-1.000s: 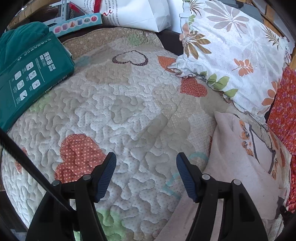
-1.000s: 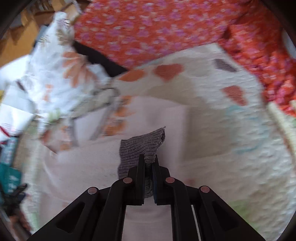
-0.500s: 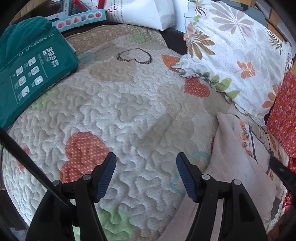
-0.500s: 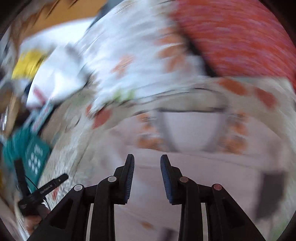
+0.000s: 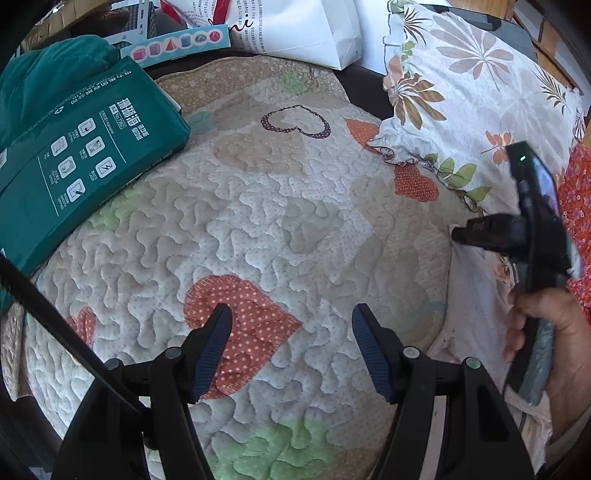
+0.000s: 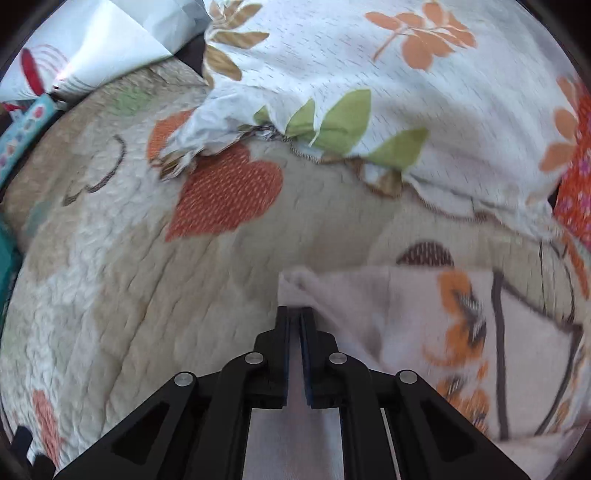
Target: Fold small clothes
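A pale pink garment (image 6: 406, 332) with orange butterfly prints lies flat on the heart-patterned quilt (image 6: 147, 277). My right gripper (image 6: 294, 314) is at the garment's upper left corner. Its jaws are closing, nearly together, and the corner's edge is pinched between them. In the left wrist view the same garment (image 5: 476, 306) lies at the right edge. The right gripper (image 5: 460, 234), held by a hand (image 5: 550, 332), points down at it there. My left gripper (image 5: 293, 345) hovers open over the bare quilt (image 5: 277, 221) with nothing between its fingers.
A leaf-print pillow (image 5: 480, 92) lies behind the garment, with red floral fabric (image 5: 576, 206) to its right. A green package (image 5: 74, 155) rests on the quilt's far left. A white paper bag (image 5: 314, 26) and a light blue box (image 5: 177, 44) stand behind.
The right gripper let go of a grey knitted piece, swung left across the garment, and closed on its corner. The left gripper drifted slightly over the quilt and stayed open.
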Available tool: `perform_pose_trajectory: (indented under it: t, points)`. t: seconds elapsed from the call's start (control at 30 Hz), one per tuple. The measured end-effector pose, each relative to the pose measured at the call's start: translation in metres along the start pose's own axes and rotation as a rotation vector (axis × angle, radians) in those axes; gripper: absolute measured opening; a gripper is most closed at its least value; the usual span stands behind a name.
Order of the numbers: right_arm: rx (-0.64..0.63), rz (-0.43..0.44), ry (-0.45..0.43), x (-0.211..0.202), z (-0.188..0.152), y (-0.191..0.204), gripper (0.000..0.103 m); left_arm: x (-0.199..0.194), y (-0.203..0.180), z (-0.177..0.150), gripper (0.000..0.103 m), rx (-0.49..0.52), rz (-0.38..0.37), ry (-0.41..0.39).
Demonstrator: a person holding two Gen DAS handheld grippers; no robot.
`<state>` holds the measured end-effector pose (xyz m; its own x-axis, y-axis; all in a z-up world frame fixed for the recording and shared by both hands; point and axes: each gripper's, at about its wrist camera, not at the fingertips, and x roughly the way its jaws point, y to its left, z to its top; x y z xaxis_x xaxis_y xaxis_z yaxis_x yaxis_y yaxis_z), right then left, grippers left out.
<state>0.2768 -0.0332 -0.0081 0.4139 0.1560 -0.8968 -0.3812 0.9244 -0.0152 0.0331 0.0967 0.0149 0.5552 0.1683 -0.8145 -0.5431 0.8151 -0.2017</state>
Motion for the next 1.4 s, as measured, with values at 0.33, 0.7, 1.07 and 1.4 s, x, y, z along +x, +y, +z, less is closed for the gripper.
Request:
perform_pose_trajectory:
  t: [0.33, 0.7, 1.07, 1.4]
  points:
    - [0.124, 0.147, -0.070, -0.135, -0.115, -0.090, 0.035, -0.004, -0.004, -0.011, 0.066, 0.066, -0.059, 0.053]
    - [0.708, -0.020, -0.094, -0.232, -0.359, -0.307, 0.044, -0.002, -0.034, -0.073, 0.068, 0.178, -0.304, 0.231]
    - [0.924, 0.514, -0.193, -0.205, -0.440, -0.301, 0.051, -0.042, -0.023, -0.133, 0.056, 0.196, -0.463, 0.254]
    - [0.902, 0.725, -0.143, -0.196, -0.471, -0.243, 0.049, -0.066, 0.014, -0.187, 0.042, 0.026, -0.590, 0.333]
